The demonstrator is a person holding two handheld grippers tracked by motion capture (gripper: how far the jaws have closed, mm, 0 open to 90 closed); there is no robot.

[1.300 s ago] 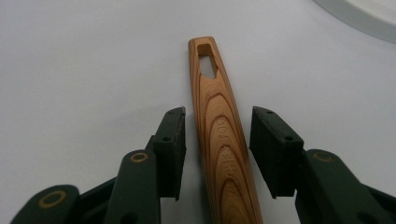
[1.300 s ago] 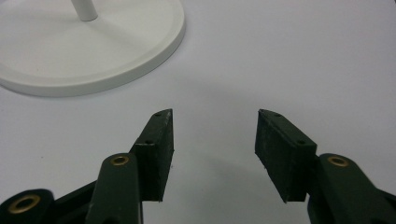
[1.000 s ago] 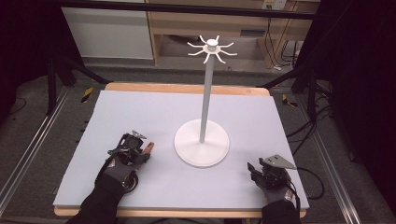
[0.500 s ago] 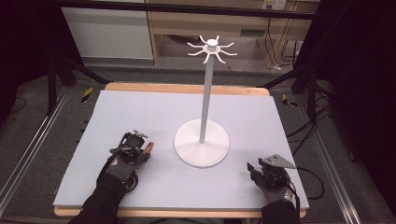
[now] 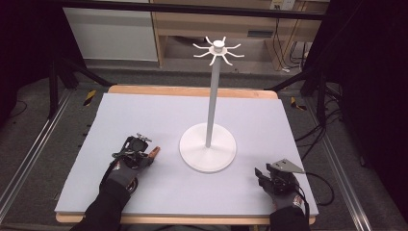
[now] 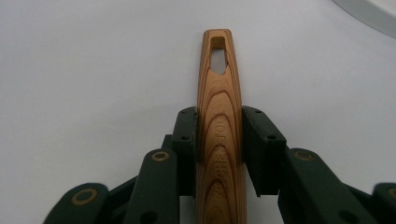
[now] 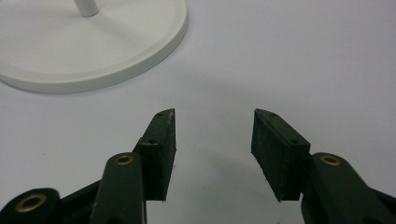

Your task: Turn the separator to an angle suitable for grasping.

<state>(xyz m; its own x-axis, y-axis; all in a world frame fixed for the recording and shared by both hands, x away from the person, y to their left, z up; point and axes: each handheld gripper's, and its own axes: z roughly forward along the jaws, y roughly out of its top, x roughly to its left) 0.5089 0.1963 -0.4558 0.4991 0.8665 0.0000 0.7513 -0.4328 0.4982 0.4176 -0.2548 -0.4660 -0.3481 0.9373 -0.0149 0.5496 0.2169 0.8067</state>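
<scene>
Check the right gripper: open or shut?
Open. The right gripper shows its jaws spread apart with bare mat between them, nothing held, near the stand base.

Faint embossed lettering runs along the wooden handle (image 6: 218, 140), too blurred to read with any certainty.

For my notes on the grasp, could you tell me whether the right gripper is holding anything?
No, the right gripper has its jaws spread apart with bare table showing between them.
</scene>
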